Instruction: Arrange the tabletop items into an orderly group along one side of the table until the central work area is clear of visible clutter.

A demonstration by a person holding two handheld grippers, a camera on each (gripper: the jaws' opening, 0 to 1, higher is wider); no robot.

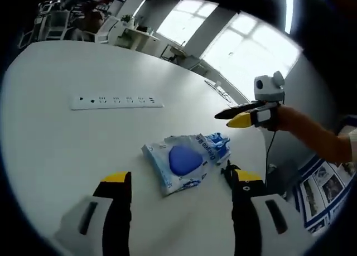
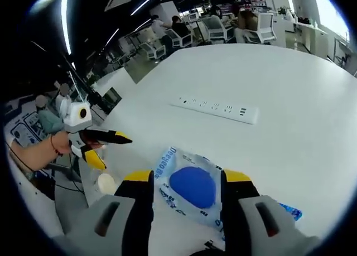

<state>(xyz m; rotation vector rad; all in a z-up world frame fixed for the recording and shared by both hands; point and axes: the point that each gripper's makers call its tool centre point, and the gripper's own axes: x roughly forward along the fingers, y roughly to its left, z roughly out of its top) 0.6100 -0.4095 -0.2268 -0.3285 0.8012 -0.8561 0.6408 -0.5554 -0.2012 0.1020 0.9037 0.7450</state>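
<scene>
A crumpled clear-and-blue plastic packet (image 1: 187, 161) with a round blue piece inside lies on the white table (image 1: 61, 150). My left gripper (image 1: 181, 180) is open, and the packet sits just beyond its yellow-tipped jaws. My right gripper (image 1: 223, 119), held by a hand, hovers to the right of the packet and apart from it. In the right gripper view the packet (image 2: 192, 183) lies between and just past the wide-open jaws of my right gripper (image 2: 187, 179). There the left gripper (image 2: 116, 152) comes in from the left with its jaws spread, near the table's edge.
A white power strip (image 1: 117, 101) (image 2: 217, 109) lies flat on the table beyond the packet. A small pale round thing (image 2: 106, 182) sits by the table's edge, under the left gripper. Office chairs and desks (image 2: 217, 27) stand past the far side.
</scene>
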